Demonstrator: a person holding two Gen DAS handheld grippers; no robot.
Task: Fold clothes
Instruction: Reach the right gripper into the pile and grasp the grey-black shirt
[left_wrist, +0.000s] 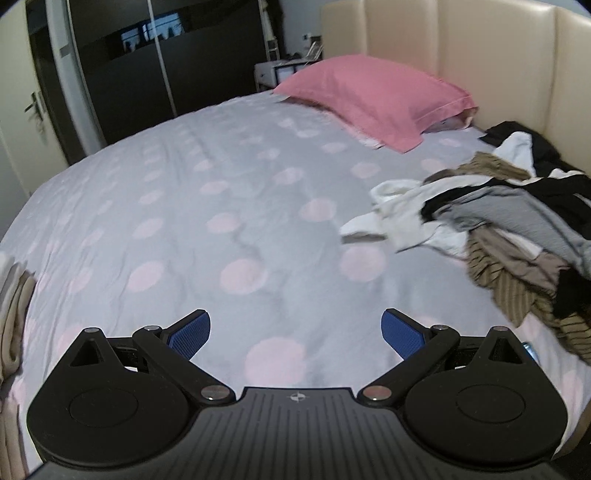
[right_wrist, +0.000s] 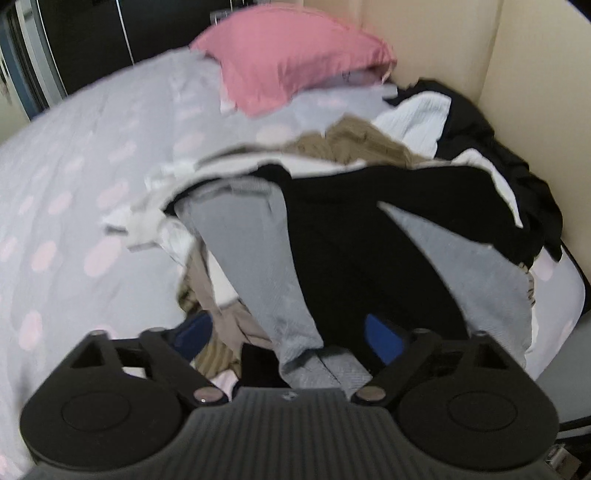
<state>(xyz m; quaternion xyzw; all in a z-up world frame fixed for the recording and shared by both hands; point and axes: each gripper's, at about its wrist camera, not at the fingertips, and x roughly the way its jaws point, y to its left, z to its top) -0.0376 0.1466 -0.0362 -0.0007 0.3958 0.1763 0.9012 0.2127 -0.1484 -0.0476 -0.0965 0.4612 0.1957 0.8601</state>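
Unfolded clothes pile (right_wrist: 332, 221) sits heaped at the bed's right side against the headboard (left_wrist: 498, 55), below the pink pillow (left_wrist: 369, 96). We hold the right gripper (right_wrist: 291, 334) low over a grey garment (right_wrist: 258, 258), claw spread, fabric between the fingers but not pinched, likely placed to pick. Left gripper (left_wrist: 295, 334) spread over bare bedspread (left_wrist: 184, 221), presumably the folding area. Some pale cloth (left_wrist: 14, 314) lies at far left; whether folded, we cannot tell.

The bedspread (left_wrist: 229, 206) lies bare from its left edge to the middle, while the clothes pile (left_wrist: 509, 229) crowds the right edge beside the headboard (left_wrist: 480, 55) and the pink pillow (left_wrist: 373, 96).
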